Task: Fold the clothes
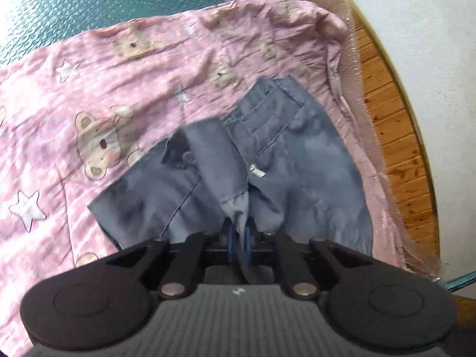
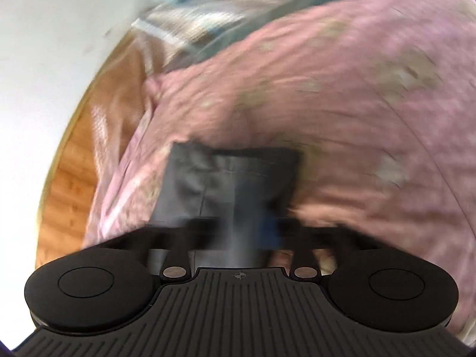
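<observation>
Nearest the left wrist camera, the left tongs (image 1: 238, 232) are pressed together on a bunched pleat of grey cloth — a gathered edge of the grey shorts (image 1: 267, 154), which rise from the blue pads and spread away across the pink bear-print sheet (image 1: 89, 95). The shorts look part-way gathered: their waistband with its stitching lies at the far end, a flap with a button is turned over to the left, and the middle is drawn into a ridge running toward the pads, so the cloth is neither spread flat nor squared into a tidy packet. In the right wrist view, which is badly smeared by motion, the right tongs (image 2: 238, 232) sit at the near edge of the same grey garment; cloth seems to run between the fingers, but the blur is too heavy for me to tell whether they are closed on it or merely over it. Beyond them the shorts show as a roughly rectangular grey patch on the pink sheet. Farther still, a clear plastic cover over a wooden tabletop (image 1: 395, 154) edges the sheet, with pale floor past it. My judgement is that a fold is under way — edges lifted, final shape unsettled — and flattening and squaring remain.
</observation>
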Motion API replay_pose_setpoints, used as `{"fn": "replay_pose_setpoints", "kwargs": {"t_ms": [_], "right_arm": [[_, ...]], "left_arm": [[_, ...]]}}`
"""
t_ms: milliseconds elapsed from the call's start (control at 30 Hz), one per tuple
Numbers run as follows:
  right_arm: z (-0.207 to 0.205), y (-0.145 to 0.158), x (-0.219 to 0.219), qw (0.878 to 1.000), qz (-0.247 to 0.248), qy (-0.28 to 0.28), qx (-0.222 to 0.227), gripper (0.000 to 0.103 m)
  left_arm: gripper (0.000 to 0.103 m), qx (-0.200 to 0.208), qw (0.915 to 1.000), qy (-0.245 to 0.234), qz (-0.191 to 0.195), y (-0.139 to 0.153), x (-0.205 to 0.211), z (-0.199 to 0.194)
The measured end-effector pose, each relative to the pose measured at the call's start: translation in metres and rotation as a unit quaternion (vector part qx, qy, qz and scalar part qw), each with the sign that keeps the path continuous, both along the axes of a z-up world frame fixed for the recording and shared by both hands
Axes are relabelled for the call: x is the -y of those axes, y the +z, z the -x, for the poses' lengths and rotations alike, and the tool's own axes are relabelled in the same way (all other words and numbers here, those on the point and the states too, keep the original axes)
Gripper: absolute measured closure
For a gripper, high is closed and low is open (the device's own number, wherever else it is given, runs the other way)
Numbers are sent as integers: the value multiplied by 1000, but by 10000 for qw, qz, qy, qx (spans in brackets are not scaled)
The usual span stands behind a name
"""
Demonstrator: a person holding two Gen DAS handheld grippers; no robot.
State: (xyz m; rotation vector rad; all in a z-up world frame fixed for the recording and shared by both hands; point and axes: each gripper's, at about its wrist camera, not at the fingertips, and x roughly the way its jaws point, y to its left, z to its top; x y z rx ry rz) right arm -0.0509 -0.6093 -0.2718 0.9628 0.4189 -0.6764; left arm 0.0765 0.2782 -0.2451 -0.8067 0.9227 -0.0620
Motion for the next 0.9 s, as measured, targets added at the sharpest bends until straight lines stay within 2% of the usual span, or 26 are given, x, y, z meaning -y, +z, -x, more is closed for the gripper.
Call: {"fn": "replay_pose_setpoints", "kwargs": {"t_ms": [33,100,133,200,267,300,400,500,533,700,800,900], "right_arm": [[-8,7,2,9998,103,137,-26,95],[-23,22,7,9986,309,412,-77,98],[-31,30,9,9976,412,550,-103,101],[-47,44,13,9946,617,824,-155,101],[-46,40,20,9945,568,845,-242,102],[-42,34,24,9951,496,808,-293,102],[-31,17,37,9962,278,695,-444,103],[-20,-1,49,9965,59,583,-595,103],[-16,-7,53,9964,-13,545,-645,102],[2,-36,74,9946,-377,356,-896,103],[13,-24,69,9973,-269,349,-592,103],[11,-33,66,9933,-154,509,-1022,103]], "left_arm": [[79,26,10000,10,-64,4,5,-3],[102,77,9998,29,-193,11,16,-8],[102,103,9996,39,-257,14,21,-11],[102,496,9986,188,-53,31,18,-11],[102,955,9942,439,241,48,9,-1],[102,1011,9934,501,213,51,4,7],[102,514,9956,745,250,23,0,31],[102,-104,9977,656,112,-14,15,41],[102,-183,9980,608,51,-20,22,42],[102,-278,9976,577,-244,-17,36,35],[102,-210,9974,575,-382,-8,36,37],[102,-375,9953,647,-609,-14,40,42]]}}
